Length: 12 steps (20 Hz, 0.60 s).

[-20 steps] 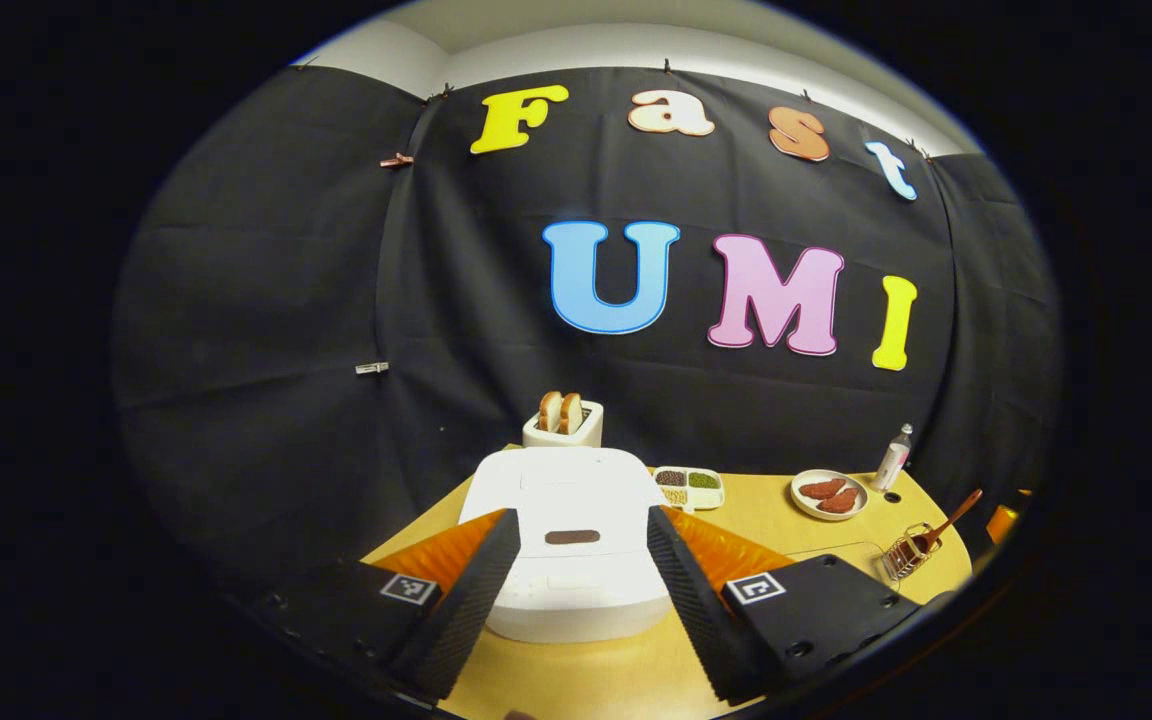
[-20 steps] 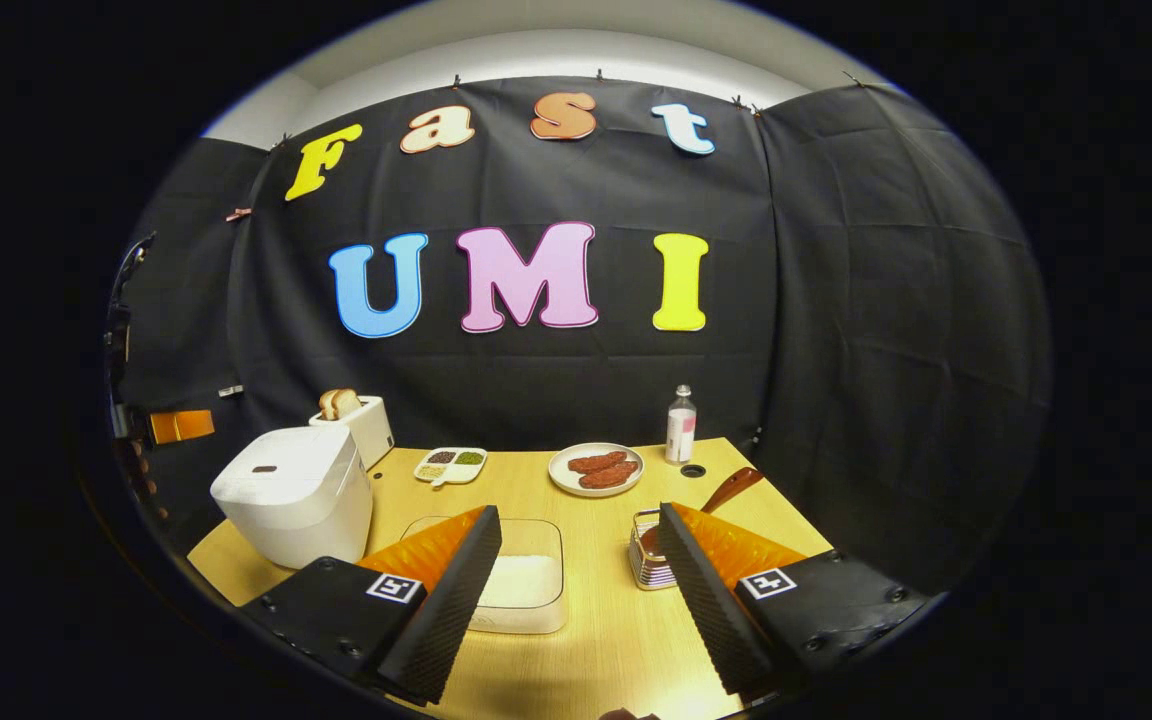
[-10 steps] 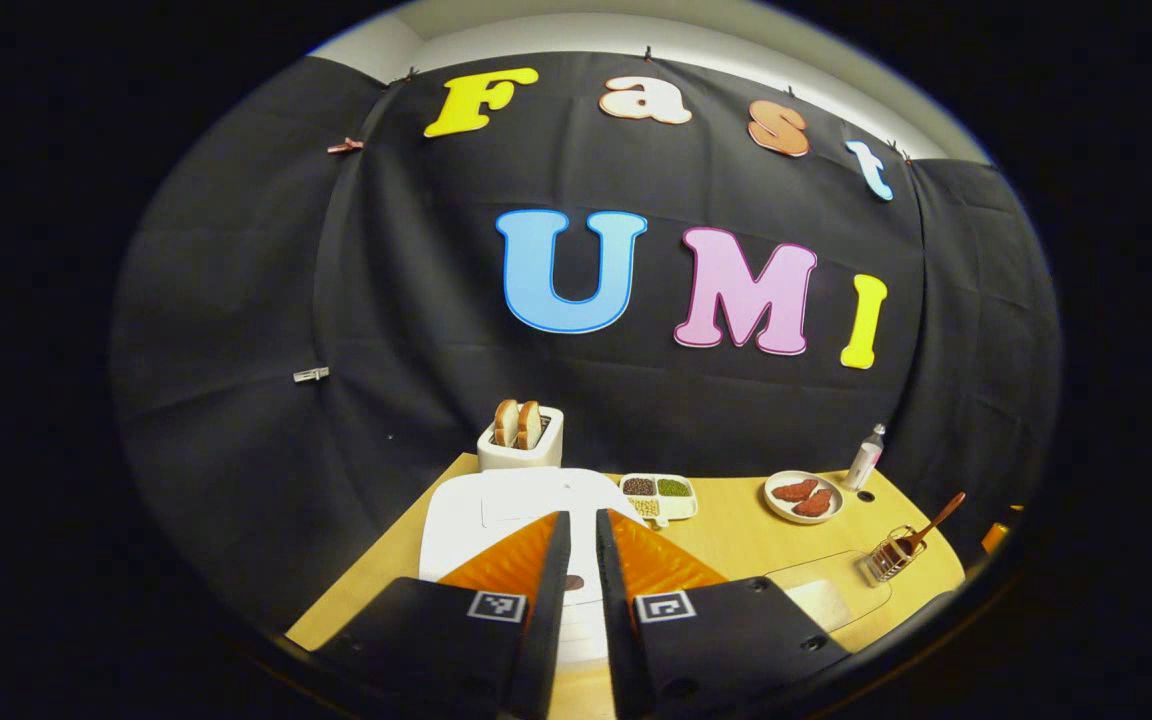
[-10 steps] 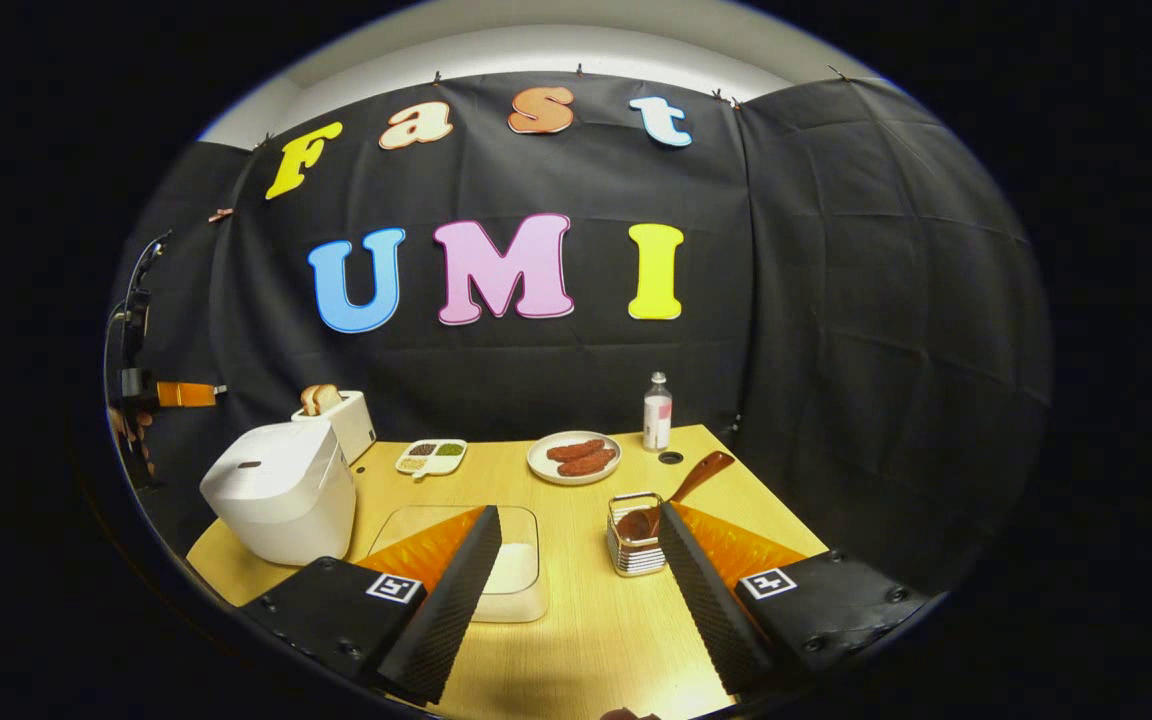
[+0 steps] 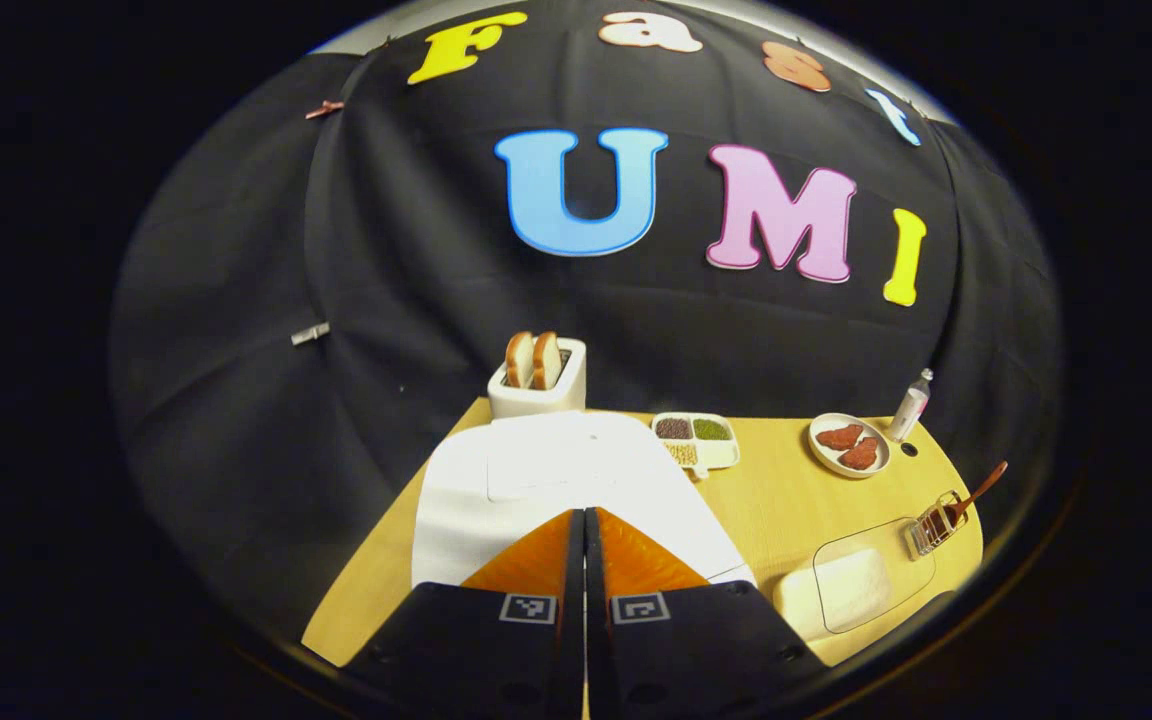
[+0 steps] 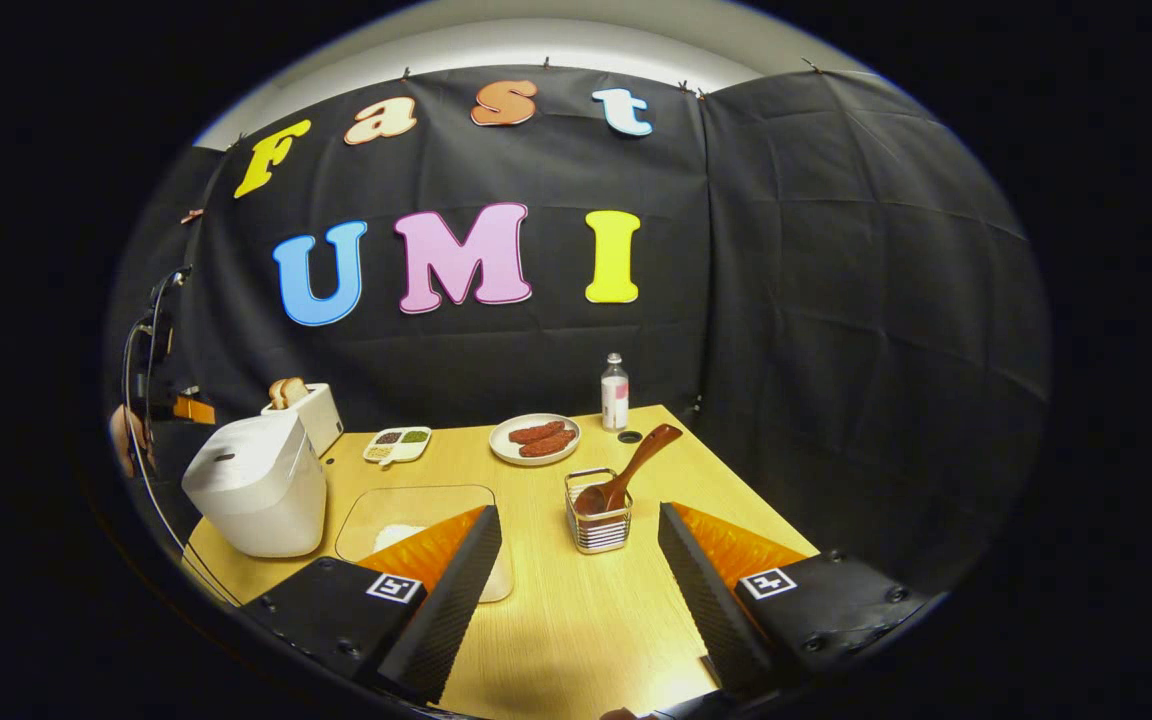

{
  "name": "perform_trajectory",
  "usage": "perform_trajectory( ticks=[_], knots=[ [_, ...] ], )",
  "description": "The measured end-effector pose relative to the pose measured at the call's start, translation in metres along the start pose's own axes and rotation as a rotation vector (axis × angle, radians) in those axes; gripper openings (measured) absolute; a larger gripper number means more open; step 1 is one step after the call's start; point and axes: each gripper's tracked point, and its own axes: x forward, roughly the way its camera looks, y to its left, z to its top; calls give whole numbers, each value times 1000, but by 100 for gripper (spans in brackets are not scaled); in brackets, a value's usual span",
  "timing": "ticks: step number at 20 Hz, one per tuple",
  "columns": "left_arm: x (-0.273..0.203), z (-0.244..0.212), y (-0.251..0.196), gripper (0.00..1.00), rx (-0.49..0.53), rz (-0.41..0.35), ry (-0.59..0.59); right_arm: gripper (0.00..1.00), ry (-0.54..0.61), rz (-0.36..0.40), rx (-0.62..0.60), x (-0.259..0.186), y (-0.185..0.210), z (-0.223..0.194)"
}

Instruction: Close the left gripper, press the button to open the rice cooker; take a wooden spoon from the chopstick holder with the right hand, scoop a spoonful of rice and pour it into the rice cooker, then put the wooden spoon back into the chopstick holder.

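The white rice cooker (image 5: 566, 480) lies right under my left gripper (image 5: 584, 515), lid down. The left gripper's fingers are pressed together, tips over the front of the lid, hiding the button. In the right gripper view the same rice cooker (image 6: 254, 480) stands at the table's left, with the left gripper (image 6: 194, 409) and a hand above it. My right gripper (image 6: 576, 530) is open, empty, above the table front. Just beyond it stands the wire chopstick holder (image 6: 598, 520) with the wooden spoon (image 6: 636, 466) leaning in it. A clear box of rice (image 6: 406, 520) sits left of the holder.
A toaster (image 5: 538, 385) with bread stands behind the cooker. A divided dish of grains (image 5: 698, 440), a plate of sausages (image 6: 536, 440) and a small bottle (image 6: 615, 392) line the table's back. Black cloth walls enclose the table (image 6: 576, 620).
The left gripper went from wide open to shut and moved forward and down over the cooker lid. The right gripper drifted so the chopstick holder now sits between its fingers' line.
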Motion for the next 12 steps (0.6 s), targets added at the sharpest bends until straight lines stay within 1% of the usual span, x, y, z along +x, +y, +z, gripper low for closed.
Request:
perform_trajectory(
  ticks=[2, 5, 8, 12],
  knots=[
    [4, -9, -7, 6, -54, -43, 24, 100, 13, -9, 15, -3, -4, -4],
    [10, -26, -15, 6, -74, -86, 66, 99, 10, -24, 34, -4, -9, -4],
    [18, -44, -11, 6, -81, -72, 113, 99, 25, -37, 47, 0, -14, -8],
    [20, -45, -11, 6, -153, -99, 93, 99, 13, -32, 31, 2, -13, -3]
  ],
)
